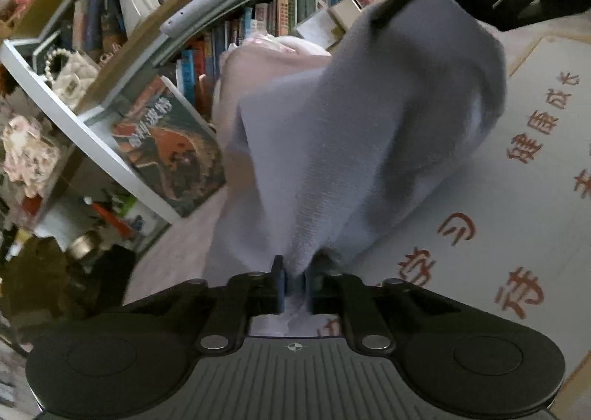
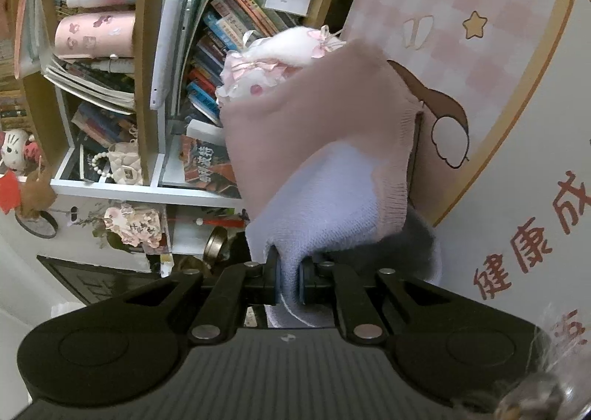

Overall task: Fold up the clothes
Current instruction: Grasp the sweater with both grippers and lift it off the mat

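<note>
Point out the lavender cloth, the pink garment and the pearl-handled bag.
lavender cloth [image 1: 332, 147]: left wrist view, middle of the hanging fabric.
pink garment [image 2: 317, 113]: right wrist view, its knit front.
pearl-handled bag [image 2: 127, 165]: right wrist view, quilted body, on the shelf.

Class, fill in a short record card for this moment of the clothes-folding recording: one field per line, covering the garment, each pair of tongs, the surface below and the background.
garment: pale lavender knitted cloth, lifted and stretched between both tongs
second garment: pink knitted piece behind the lavender one
left tongs: shut on one edge of the lavender cloth
right tongs: shut on another edge of it
surface: white mat with red characters, pink checked border
background: crowded wooden bookshelf
fold state: not yet folded, cloth held up off the mat
</note>
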A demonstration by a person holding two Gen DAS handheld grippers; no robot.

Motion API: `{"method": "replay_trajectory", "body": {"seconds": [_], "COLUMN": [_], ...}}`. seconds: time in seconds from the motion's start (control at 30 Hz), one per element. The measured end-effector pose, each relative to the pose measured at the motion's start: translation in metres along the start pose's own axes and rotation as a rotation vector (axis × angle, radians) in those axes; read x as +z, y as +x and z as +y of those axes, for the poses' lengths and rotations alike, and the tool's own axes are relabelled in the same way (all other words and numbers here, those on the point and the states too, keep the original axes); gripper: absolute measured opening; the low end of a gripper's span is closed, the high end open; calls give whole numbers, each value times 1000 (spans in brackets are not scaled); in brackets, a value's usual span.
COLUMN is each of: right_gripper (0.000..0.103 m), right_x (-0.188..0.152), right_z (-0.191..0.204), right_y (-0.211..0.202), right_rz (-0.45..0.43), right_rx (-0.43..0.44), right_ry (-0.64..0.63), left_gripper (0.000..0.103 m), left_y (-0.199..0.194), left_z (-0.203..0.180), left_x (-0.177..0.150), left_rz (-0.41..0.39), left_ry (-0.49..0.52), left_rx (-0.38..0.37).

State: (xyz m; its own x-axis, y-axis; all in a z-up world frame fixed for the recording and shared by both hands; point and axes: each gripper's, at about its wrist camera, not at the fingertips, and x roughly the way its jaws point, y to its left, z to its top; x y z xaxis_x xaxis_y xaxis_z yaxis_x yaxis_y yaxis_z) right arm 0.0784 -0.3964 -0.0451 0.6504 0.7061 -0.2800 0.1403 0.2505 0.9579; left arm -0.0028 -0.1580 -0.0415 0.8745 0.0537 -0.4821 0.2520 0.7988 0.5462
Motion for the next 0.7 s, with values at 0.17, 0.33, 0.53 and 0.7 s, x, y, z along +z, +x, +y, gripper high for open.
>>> {"method": "replay_trajectory", "body": {"seconds": [0.17, 0.33, 0.53, 0.7], "right_gripper": [7, 7, 7, 7], "right_x": [18, 36, 55, 37], "right_z": [93, 185, 296, 311], "right_y": [-25, -51, -79, -10], "right_rz": [-87, -174, -268, -100], "right_rx": [178, 356, 571, 456], "right_ry": [-220, -440, -702, -766], "left_gripper": [6, 6, 7, 7], "left_y": [-41, -107, -161, -96], "left_z": [27, 82, 167, 165], "left_x": [35, 96, 111, 38], "left_rz": [-147, -476, -797, -463], "left_ry": [-117, -302, -595, -687], "left_rx": [-124, -300, -481, -468]}}
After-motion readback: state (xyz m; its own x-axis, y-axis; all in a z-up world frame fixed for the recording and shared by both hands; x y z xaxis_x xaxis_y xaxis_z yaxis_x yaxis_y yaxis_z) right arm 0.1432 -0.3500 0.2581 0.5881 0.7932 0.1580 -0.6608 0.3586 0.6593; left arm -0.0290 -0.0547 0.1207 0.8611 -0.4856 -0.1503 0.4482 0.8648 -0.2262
